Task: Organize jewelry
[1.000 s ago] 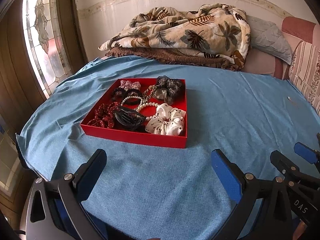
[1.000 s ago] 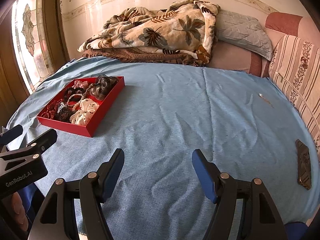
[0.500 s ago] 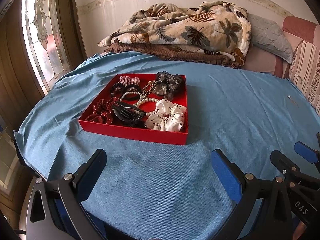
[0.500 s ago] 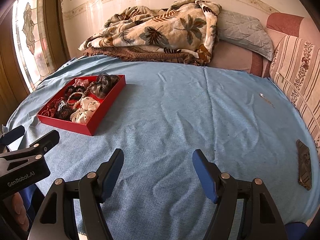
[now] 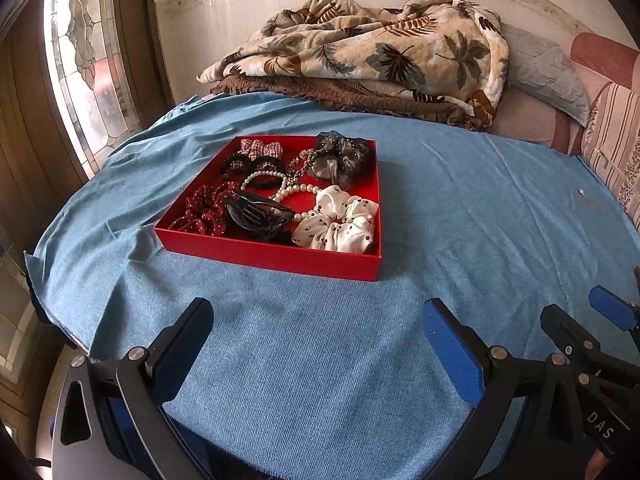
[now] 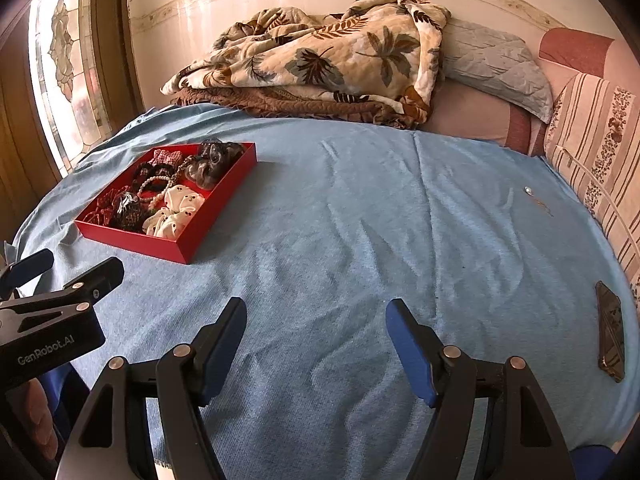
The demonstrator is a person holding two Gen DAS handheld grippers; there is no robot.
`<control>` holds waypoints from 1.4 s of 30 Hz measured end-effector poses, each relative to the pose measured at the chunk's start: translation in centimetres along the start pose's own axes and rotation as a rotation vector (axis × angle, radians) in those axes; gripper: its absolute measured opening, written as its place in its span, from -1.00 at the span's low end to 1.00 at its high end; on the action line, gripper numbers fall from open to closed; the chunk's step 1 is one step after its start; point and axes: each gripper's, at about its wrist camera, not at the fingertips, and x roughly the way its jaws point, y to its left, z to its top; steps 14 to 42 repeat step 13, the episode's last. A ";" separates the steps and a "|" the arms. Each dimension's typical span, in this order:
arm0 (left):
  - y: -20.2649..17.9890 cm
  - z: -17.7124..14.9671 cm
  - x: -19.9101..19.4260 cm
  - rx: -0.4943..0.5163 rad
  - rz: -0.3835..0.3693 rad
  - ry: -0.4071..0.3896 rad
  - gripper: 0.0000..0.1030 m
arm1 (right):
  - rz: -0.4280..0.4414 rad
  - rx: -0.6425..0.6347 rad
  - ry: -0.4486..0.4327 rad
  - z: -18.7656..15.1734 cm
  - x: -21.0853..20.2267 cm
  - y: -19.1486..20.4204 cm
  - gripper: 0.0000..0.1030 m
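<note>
A shallow red tray (image 5: 276, 257) (image 6: 208, 224) lies on a blue bedspread, ahead of the left gripper and far left of the right one. It holds a white dotted scrunchie (image 5: 340, 224), a black claw clip (image 5: 256, 216), a red dotted scrunchie (image 5: 204, 210), a pearl string (image 5: 296, 191), a grey scrunchie (image 5: 344, 156) and a plaid bow (image 5: 260, 148). My left gripper (image 5: 316, 320) is open and empty, short of the tray. My right gripper (image 6: 316, 320) is open and empty over bare cloth.
A leaf-print quilt (image 5: 360, 48) and pillows (image 6: 496, 68) are heaped at the back. A small shiny pin (image 6: 529, 189) and a dark flat object (image 6: 610, 336) lie at the right of the bedspread (image 6: 360, 220). A stained-glass window (image 5: 80, 60) stands left.
Both grippers have tipped slightly, so the tray and bedding sit a little higher in the left view and a little lower in the right. Both stay open.
</note>
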 end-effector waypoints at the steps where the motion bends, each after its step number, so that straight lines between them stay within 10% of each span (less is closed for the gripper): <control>1: 0.0 0.0 0.0 0.001 0.000 0.001 1.00 | 0.000 -0.001 0.001 0.0 0.0 0.1 0.49; 42: -2.0 1.7 0.2 0.053 -0.041 -0.009 1.00 | 0.006 0.047 0.033 0.1 0.8 -2.2 0.53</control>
